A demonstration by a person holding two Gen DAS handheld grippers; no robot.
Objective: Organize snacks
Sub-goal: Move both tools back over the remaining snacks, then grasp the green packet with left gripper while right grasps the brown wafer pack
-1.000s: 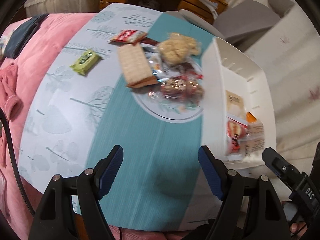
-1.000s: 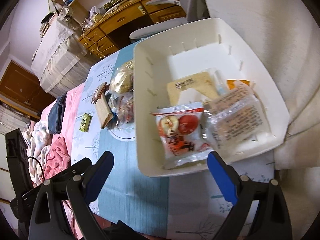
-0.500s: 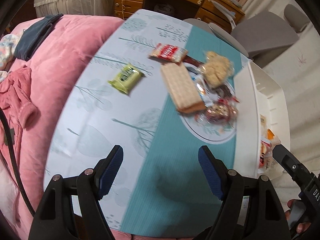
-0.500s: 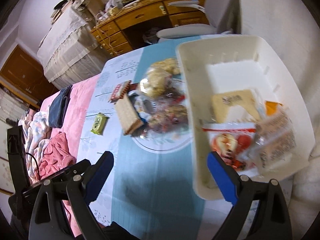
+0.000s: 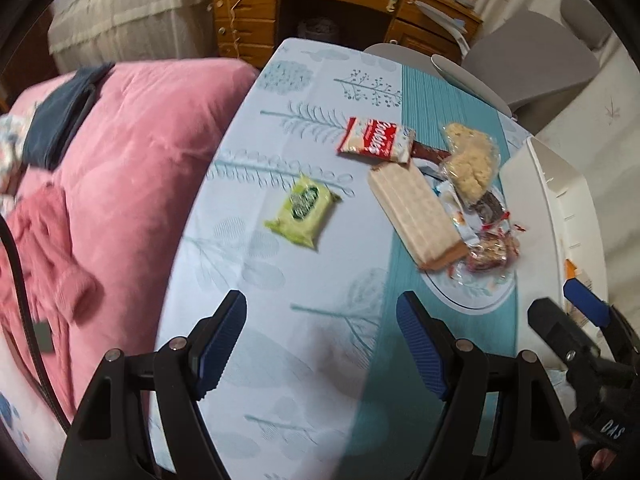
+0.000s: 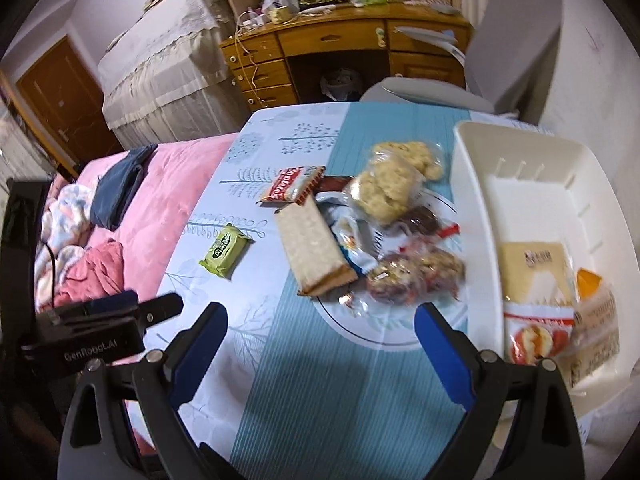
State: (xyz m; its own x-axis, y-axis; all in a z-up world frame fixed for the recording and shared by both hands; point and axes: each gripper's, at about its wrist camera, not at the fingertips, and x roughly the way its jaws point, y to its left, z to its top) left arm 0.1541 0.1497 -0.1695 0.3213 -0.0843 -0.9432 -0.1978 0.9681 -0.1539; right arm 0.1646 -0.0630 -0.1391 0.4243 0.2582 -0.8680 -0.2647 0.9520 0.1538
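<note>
Loose snacks lie on the table: a green packet (image 5: 303, 211) (image 6: 225, 250), a red cookie packet (image 5: 375, 141) (image 6: 291, 184), a long tan cracker pack (image 5: 416, 213) (image 6: 313, 246), a bag of pale puffed snacks (image 5: 472, 161) (image 6: 390, 184) and a nut bar in clear wrap (image 6: 416, 276). A white bin (image 6: 532, 184) (image 5: 556, 208) at the right holds several packets, one red and white (image 6: 534, 334). My left gripper (image 5: 322, 342) is open and empty above the near table. My right gripper (image 6: 320, 348) is open and empty, before the pile.
A pink quilt (image 5: 132, 168) with clothes lies left of the table. A wooden desk (image 6: 328, 52) and a grey chair (image 5: 532, 68) stand behind. The snack pile rests on a circle printed on the tablecloth (image 6: 392, 340).
Both grippers have swung left, away from the bin. The loose snacks now sit mid-view; the bin has slid to the right edge. Both stay open.
</note>
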